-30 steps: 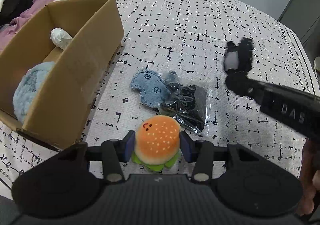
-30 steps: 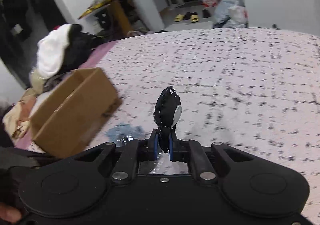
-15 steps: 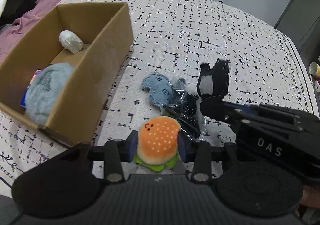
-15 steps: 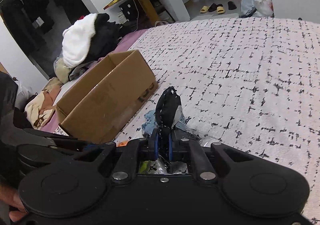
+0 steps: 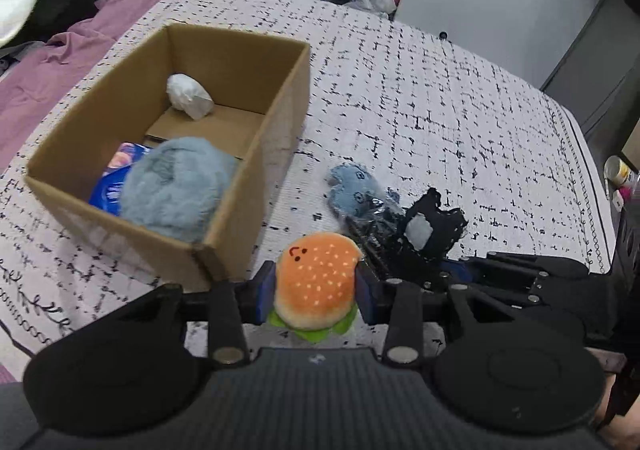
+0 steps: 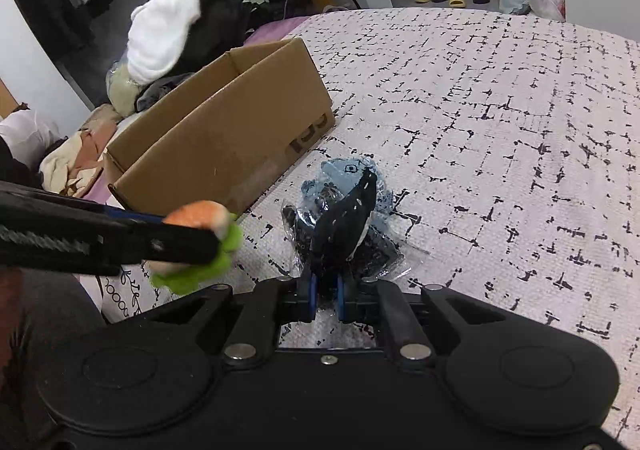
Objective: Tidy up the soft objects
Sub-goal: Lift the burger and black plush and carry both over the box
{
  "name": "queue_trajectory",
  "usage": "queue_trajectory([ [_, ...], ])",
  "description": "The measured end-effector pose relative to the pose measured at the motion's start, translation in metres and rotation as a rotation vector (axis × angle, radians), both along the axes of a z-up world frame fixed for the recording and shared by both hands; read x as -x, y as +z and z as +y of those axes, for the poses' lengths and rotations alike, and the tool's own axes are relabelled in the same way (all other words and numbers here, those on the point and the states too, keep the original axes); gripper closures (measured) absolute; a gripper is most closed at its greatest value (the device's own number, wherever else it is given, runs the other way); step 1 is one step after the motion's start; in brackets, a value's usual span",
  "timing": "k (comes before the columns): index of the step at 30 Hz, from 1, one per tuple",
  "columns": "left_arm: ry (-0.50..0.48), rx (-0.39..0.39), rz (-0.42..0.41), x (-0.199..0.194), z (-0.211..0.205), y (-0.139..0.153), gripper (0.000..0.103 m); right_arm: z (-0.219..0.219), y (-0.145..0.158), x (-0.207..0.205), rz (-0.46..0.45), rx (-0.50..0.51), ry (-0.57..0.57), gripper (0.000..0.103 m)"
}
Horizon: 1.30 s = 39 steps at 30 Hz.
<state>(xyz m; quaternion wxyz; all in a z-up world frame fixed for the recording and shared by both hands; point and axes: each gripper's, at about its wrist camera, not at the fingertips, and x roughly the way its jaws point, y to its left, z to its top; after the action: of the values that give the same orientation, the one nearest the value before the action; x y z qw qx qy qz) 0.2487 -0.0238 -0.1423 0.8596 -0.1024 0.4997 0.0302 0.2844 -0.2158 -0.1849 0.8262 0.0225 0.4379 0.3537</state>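
Burger plush (image 5: 316, 284) between left gripper (image 5: 316, 296) pads, beside cardboard box (image 5: 240, 186).

Both grippers are built in matte black plastic – the left gripper (image 5: 316, 290) and right gripper (image 6: 325, 298) each carry blue pads, two round discs and silver screws – with a ribbed grey panel seen below the left one.

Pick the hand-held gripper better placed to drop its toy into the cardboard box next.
Left, probably. The left hand-held gripper, clamped on the orange burger plush, sits beside the brown cardboard box's near corner. The right hand-held gripper, holding the black-and-white plush, is farther out.
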Motion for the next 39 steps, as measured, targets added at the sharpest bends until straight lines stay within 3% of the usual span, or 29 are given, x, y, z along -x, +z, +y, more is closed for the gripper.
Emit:
queue_trajectory([
  [23, 0.005, 0.081, -0.166, 0.045, 0.046, 0.059, 0.063, 0.029, 0.078, 0.049, -0.109, 0.084, -0.082, 0.094],
  [39, 0.05, 0.122, -0.218, 0.044, 0.088, 0.071, 0.063, 0.071, 0.11, 0.051, -0.146, 0.085, -0.081, 0.094],
])
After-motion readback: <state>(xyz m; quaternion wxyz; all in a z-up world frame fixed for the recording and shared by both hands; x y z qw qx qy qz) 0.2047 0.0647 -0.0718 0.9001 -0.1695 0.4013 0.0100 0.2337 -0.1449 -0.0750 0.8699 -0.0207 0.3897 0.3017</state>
